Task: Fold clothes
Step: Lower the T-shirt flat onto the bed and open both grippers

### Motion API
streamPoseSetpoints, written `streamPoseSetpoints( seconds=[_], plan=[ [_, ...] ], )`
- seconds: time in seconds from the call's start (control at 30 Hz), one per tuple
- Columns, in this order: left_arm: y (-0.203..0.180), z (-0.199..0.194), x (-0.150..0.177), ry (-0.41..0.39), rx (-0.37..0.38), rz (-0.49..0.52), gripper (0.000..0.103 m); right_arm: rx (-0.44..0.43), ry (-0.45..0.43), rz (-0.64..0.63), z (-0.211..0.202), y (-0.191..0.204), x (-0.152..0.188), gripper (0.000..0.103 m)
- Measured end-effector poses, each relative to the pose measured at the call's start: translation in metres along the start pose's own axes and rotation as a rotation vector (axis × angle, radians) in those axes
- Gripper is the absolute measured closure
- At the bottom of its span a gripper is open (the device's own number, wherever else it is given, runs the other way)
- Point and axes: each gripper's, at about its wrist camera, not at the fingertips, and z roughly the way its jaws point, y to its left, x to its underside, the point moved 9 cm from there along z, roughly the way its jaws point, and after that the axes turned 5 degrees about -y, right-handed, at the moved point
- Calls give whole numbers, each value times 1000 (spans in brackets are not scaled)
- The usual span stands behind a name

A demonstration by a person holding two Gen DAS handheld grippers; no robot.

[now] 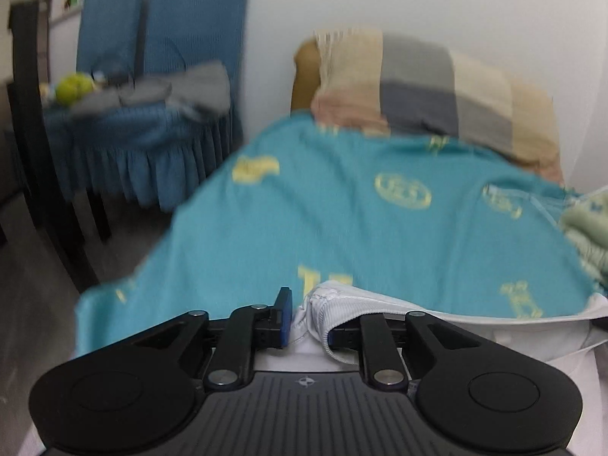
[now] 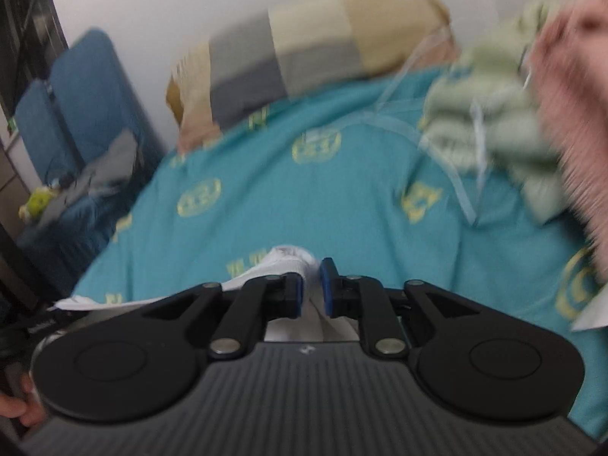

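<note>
Both grippers are in at the near edge of a white garment lying on the teal bedspread — the left gripper nearly closed, pinching a ribbed white hem, the right gripper likewise narrowed onto a bunched white corner. Motion blur everywhere, so something's moving fast! To do this well, I'd judge: keep both pinches firm, hold the edge taut between them, travel level so the fold lands square, and steer clear of the pale green bundle and patchwork blanket at the back.
</note>
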Motion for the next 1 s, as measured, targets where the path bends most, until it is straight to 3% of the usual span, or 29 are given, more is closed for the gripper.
streamPoseSetpoints(
  seconds=[0.03, 0.07, 0.1, 0.13, 0.17, 0.2, 0.23, 0.4, 0.57, 0.83, 1.0],
  plan=[
    [0, 2, 3, 15, 14, 6, 76, -5, 26, 4, 7, -1, 4, 80],
    [-2, 0, 3, 27, 35, 17, 64, -11, 51, 7, 10, 0, 7, 75],
    [-4, -2, 1, 39, 58, 28, 54, -29, 71, 19, 9, 1, 6, 61],
    [-5, -4, 2, 58, 76, 36, 32, -47, 86, 30, 8, 2, 6, 43],
    [-6, -7, 1, 74, 84, 44, 15, -66, 85, 35, 3, 6, 4, 33],
    [-7, -14, -1, 82, 77, 54, 10, -85, 84, 41, -1, 9, 3, 18],
    [-8, -22, -3, 84, 76, 68, 5, -101, 84, 42, -6, 13, 1, 14],
    [-7, -98, -19, 31, 121, 110, 2, -104, 85, -14, -48, 33, -1, 14],
    [1, -210, -15, -44, 147, 115, 2, -122, 34, 8, -137, 50, 3, 14],
    [17, -409, 38, -144, 193, 141, 2, -137, -86, -54, -313, 63, 35, 14],
    [18, -499, 69, -155, 196, 165, 2, -147, -131, -88, -391, 70, 69, 14]
  ],
)
